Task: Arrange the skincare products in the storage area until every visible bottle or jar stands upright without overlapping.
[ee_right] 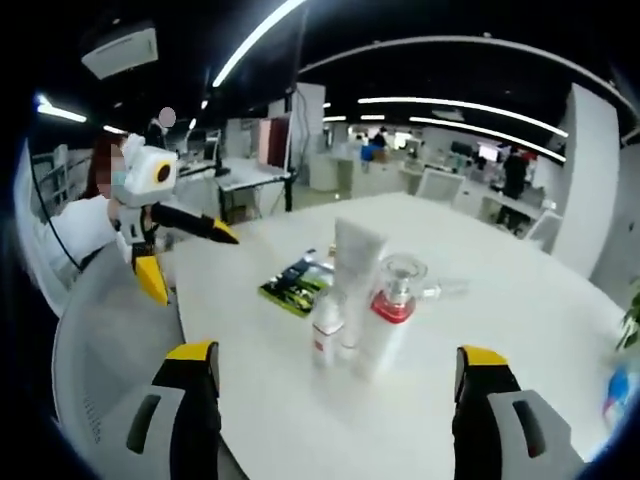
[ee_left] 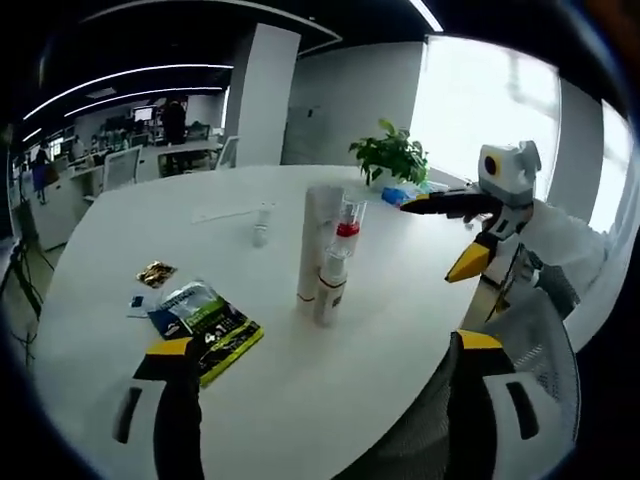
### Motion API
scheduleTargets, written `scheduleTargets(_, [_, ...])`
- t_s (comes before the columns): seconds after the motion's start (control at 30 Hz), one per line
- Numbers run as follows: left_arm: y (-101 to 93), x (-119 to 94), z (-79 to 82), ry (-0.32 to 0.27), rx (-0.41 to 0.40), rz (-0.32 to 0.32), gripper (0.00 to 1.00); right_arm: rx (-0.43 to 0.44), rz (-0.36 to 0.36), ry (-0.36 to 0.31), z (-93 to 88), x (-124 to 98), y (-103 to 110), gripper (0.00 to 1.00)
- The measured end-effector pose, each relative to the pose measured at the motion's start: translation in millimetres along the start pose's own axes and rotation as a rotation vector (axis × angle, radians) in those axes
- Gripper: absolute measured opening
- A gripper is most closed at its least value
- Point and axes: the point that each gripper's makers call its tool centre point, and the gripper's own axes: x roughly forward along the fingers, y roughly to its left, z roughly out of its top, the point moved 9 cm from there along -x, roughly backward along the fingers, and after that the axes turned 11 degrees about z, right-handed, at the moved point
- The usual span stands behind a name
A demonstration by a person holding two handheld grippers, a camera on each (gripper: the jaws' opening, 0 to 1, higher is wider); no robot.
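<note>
1. On the white table a tall white tube, a bottle with a red collar and a small white bottle stand upright in a tight cluster, touching or nearly so; whether they overlap cannot be told.
2. Both tools are released: the left hand-held gripper and the right hand-held gripper show wide jaws, holding nothing, well short of the cluster.
3. The likely step is spacing the cluster. Approach one bottle from its outer side and grip low, so its neighbours do not topple.
4. A small clear bottle stands apart, beyond the cluster.
5. A green packet and a small dark sachet lie flat nearby; a potted plant sits at the far edge.
</note>
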Motion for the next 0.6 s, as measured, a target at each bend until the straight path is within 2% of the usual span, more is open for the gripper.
scheduleTargets(0.27, [-9.8,-4.5,-7.0,0.008,-0.025,0.040,0.99,-0.093,0.022,0.052,7.2,-2.9,-30.2,0.99])
scheduleTargets(0.6, [1.3,-9.5,-8.6,0.021,-0.055,0.091,0.99,-0.187,0.026,0.103,20.2,-3.8,-73.6,0.97])
